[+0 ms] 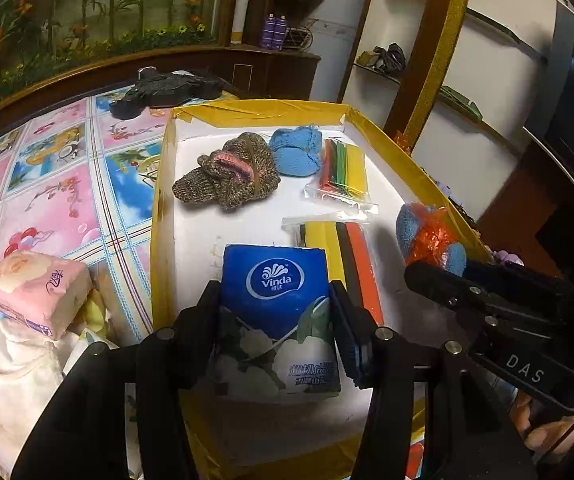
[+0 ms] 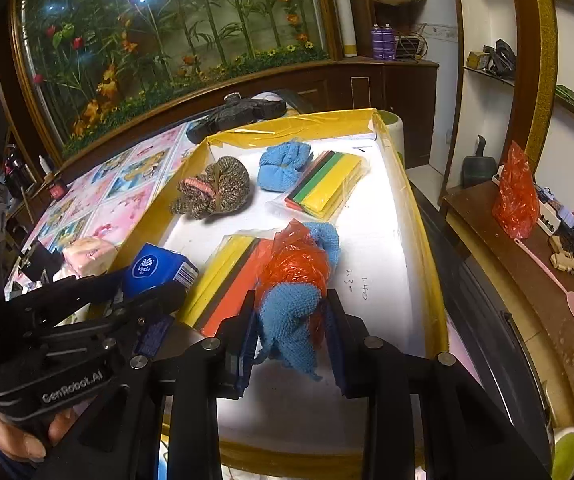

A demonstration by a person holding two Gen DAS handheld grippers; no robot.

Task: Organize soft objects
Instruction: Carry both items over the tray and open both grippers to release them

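The blue tissue pack [image 1: 277, 312] sits squeezed between the left gripper's [image 1: 275, 320] pads over the near end of the yellow-rimmed tray [image 1: 163, 200] — it's light and squishy, the plastic wrap looks a bit slick, so I'd say gripping across the flat sides around the middle like this is the right spot, not the corners. The right gripper [image 2: 291, 332] pinches a blue knit cloth bundled with orange plastic wrap [image 2: 295, 280], hanging over the tray's white floor; it's floppy, so it'll probably sag and swing, and the crinkly wrap could slip. Further in, there's a brown knit piece [image 1: 227, 174], another blue knit piece [image 1: 295, 152] and two bags of colored foam strips [image 1: 343, 174]. Left of the tray, a pink tissue pack [image 1: 37, 292] rests on a white fabric pile on the flowery tablecloth [image 1: 47, 184]. Hard to tell — whether either held item touches the tray floor, since the fingers cover the undersides, and the white pile is cut off at the edge.
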